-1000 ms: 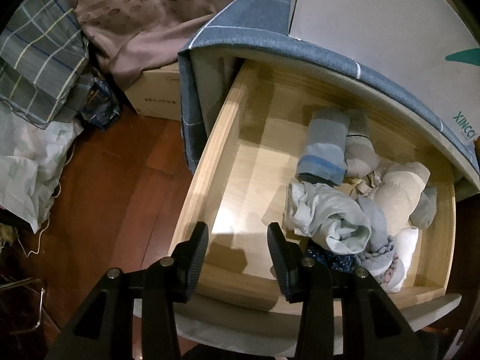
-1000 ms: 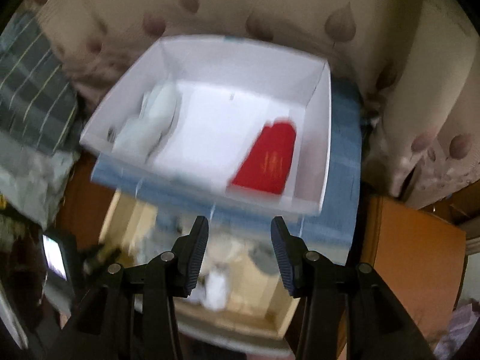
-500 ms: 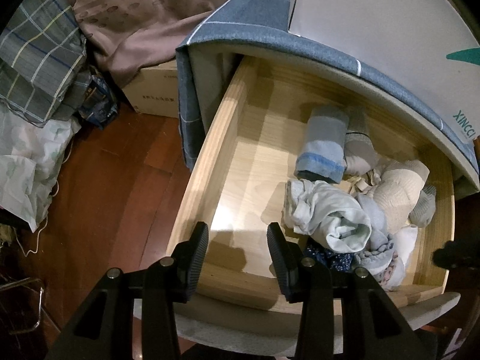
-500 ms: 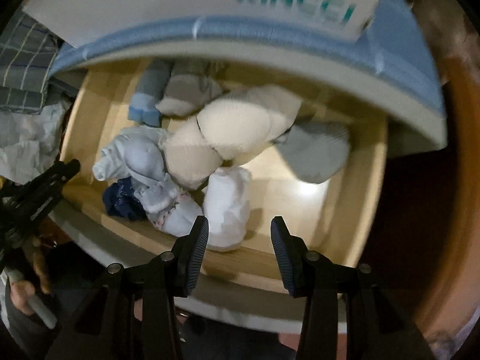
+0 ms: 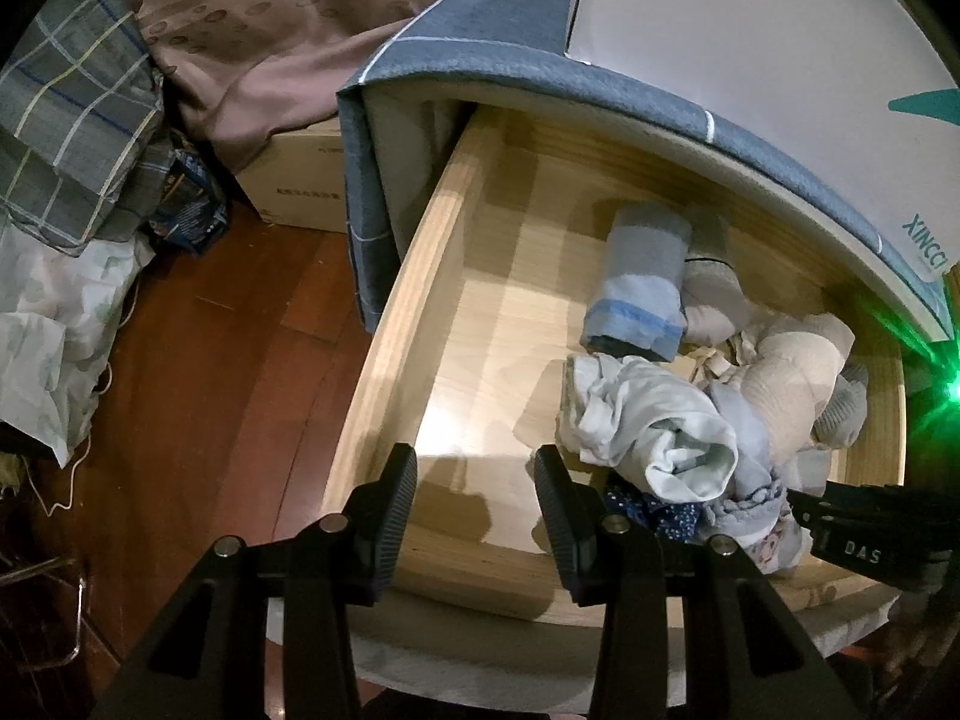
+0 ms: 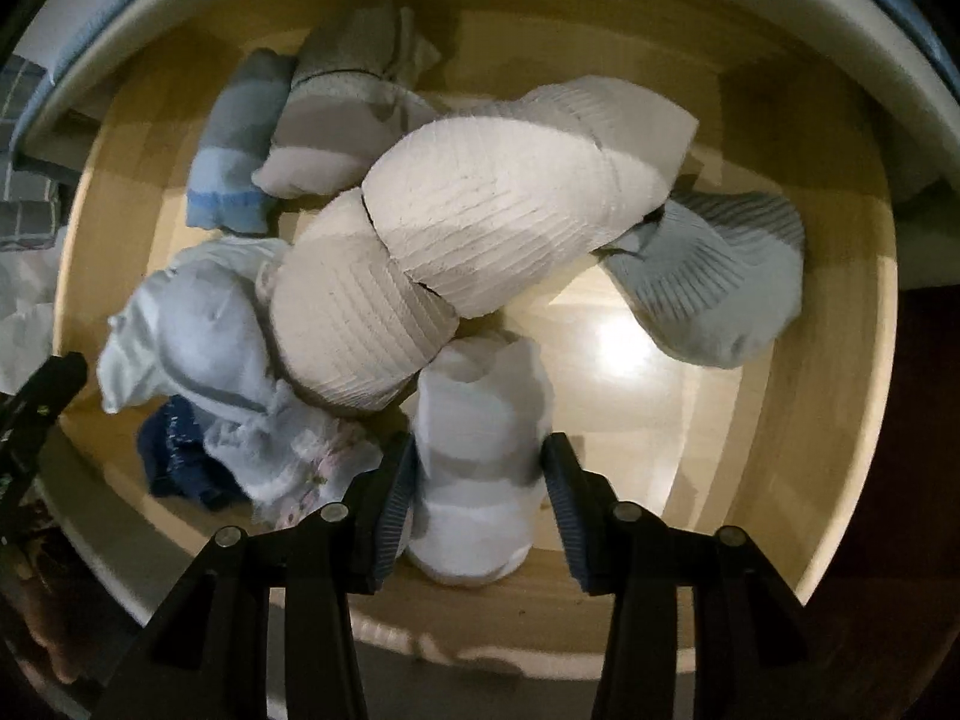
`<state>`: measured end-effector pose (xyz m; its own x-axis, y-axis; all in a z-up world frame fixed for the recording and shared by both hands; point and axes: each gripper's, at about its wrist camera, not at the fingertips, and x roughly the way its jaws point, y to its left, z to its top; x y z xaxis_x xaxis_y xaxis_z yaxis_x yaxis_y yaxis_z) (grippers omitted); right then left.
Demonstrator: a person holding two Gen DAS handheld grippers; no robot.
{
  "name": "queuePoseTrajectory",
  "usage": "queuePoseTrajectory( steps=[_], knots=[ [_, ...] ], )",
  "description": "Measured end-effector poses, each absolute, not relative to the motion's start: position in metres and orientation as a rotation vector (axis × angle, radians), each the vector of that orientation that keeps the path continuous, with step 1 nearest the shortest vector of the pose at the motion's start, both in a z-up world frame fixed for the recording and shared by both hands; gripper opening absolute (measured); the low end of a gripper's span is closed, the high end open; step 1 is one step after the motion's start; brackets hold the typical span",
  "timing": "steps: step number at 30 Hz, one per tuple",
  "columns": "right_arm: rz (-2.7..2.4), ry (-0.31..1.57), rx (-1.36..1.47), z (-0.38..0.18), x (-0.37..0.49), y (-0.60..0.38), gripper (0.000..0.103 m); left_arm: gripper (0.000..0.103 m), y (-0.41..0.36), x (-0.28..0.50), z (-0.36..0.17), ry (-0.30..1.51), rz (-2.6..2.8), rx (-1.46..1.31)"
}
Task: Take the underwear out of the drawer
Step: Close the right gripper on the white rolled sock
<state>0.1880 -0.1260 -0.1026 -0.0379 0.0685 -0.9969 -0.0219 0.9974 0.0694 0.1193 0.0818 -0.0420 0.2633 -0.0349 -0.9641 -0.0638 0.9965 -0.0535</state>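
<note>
two grippers hung over the wooden drawer (image 5: pixel 414 276): left gripper (image 5: pixel 474 504) stood released and empty; right gripper (image 6: pixel 477 480), jaws opening, straddled a white rolled underwear (image 6: pixel 480 468) near the front wall.

In the left wrist view, the right gripper (image 5: pixel 864 531) is entering from the right edge; its fingertips are lying behind the pile of underwear (image 5: pixel 690 438), so jaw spacing is not readable there. A green flare (image 5: pixel 951 387) is washing out the drawer (image 5: pixel 420 276) corner at the right rim. The white box (image 5: pixel 750 42) on top is running out of frame, and its lettering is cut short.

In the right wrist view, the white folded garment (image 6: pixel 480 468) is blurring at its edges, and whether the opening jaws are touching it is uncertain. The dark blue garment (image 6: pixel 174 456) is lying mostly buried under paler cloth. The left gripper (image 6: pixel 42 396) is showing only as a dark sliver at the left edge.
</note>
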Motion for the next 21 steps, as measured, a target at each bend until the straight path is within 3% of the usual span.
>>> queuePoseTrajectory(
  steps=[21],
  knots=[
    [-0.154, 1.591, 0.023, -0.111, 0.176, -0.182, 0.04, 0.042, 0.072, 0.12, -0.048, 1.341, -0.042, -0.054]
  ],
)
